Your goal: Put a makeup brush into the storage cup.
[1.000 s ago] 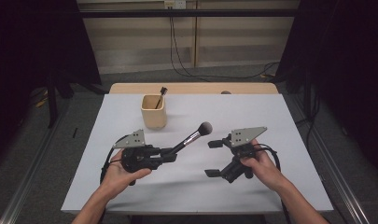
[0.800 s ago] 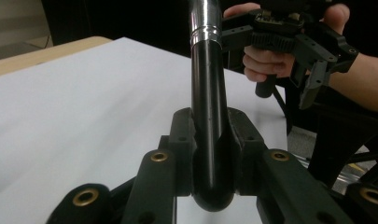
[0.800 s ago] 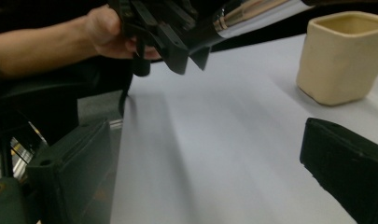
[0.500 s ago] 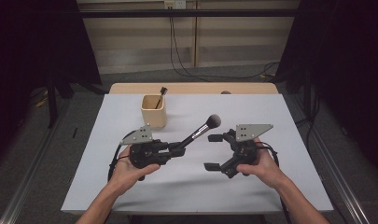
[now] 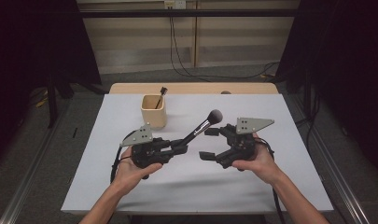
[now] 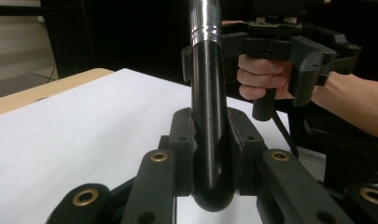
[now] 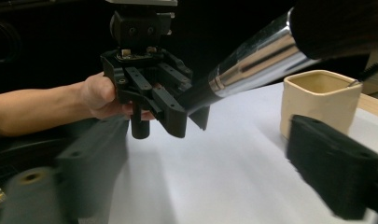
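I have my left gripper pinched tight on the black handle of the makeup brush, near its rounded end, and my own left gripper view shows that handle squeezed between the two jaws with the chrome ferrule rising above them. In the high view the brush slants up and away to the right, its dark bristle head hanging over the white table cover just beside the upper jaw of my right gripper. Compared with a second ago, I have carried the brush to the right and a little farther from me: the head then sat over open cover well left of the right gripper, and now it is almost at it. My right gripper has stayed about where it was, jaws spread wide, with nothing between them; in the right gripper view they frame the cover while the ferrule and bristles cross the top of the picture. The beige cup stands where it did, near the far edge of the cover, with a thin dark brush leaning inside it, well apart from both grippers.
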`<action>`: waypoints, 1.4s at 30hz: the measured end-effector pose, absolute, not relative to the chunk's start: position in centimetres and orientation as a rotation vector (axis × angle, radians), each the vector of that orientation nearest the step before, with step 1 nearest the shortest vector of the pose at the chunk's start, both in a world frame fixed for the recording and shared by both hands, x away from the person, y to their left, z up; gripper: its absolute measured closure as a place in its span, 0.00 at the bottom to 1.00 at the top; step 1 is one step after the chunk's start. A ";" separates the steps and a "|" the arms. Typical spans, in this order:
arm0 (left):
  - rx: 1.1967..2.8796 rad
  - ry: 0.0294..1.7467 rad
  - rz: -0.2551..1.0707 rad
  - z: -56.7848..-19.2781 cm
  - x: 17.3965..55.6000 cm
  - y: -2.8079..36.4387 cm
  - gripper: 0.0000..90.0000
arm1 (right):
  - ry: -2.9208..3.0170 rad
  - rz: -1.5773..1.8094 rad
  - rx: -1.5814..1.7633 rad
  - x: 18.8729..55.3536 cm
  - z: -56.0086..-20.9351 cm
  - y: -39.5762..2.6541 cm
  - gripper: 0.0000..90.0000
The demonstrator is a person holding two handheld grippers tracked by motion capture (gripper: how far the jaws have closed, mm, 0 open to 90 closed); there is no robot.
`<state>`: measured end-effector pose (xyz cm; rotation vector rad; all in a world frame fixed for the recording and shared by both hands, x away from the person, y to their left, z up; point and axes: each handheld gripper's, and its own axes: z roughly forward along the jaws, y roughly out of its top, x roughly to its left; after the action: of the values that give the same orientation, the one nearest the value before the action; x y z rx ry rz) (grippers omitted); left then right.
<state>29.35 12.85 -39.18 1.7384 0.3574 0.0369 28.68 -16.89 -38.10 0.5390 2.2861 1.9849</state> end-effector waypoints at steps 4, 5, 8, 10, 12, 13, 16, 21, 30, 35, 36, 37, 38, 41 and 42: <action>1.748 0.355 0.043 -39.4 29.2 12.8 0.83 | 2.259 2.016 0.543 29.0 -38.1 -16.6 0.32; 1.746 0.353 0.041 -39.4 29.2 12.8 0.83 | 2.250 2.025 0.545 29.0 -38.1 -16.5 0.33; 1.749 0.347 0.020 -39.6 29.2 12.7 0.83 | 2.238 2.041 0.553 29.1 -38.0 -16.6 0.42; 1.757 0.344 0.020 -39.9 29.2 12.5 0.83 | 2.233 2.057 0.558 29.2 -38.1 -16.7 0.50; 1.759 0.343 0.018 -40.1 29.2 12.3 0.83 | 2.232 2.049 0.570 29.3 -38.1 -16.7 0.53; 1.759 0.340 0.014 -40.1 29.2 12.2 0.83 | 2.233 2.048 0.571 29.3 -38.2 -16.8 0.56; 1.766 0.331 0.012 -40.3 29.1 12.0 0.83 | 2.228 2.064 0.584 29.4 -38.3 -16.9 0.62; 1.770 0.324 0.015 -40.4 29.1 11.9 0.83 | 2.223 2.096 0.600 29.5 -38.3 -16.9 0.66; 1.787 0.318 0.000 -40.7 29.1 11.7 0.83 | 2.204 2.168 0.653 29.7 -38.4 -17.1 0.72; 1.810 0.309 -0.001 -41.2 29.1 11.4 0.82 | 2.219 2.182 0.670 29.8 -38.7 -16.9 0.76; 1.817 0.307 0.000 -41.2 29.1 11.4 0.82 | 2.221 2.191 0.667 29.8 -38.6 -16.9 0.77; 1.819 0.305 -0.001 -41.3 29.1 11.3 0.82 | 2.222 2.193 0.666 29.7 -38.6 -16.9 0.77; 1.820 0.307 0.002 -41.3 29.1 11.2 0.82 | 2.224 2.194 0.661 29.7 -38.6 -16.8 0.78; 1.822 0.311 0.004 -41.3 29.1 11.2 0.81 | 2.226 2.192 0.668 29.6 -38.6 -16.8 0.79; 1.822 0.309 0.005 -41.3 29.1 11.2 0.81 | 2.228 2.192 0.670 29.6 -38.6 -16.8 0.79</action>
<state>29.10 11.23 -41.35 1.8224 0.3092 0.0054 29.61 -16.78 -38.56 0.6700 2.2283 2.1917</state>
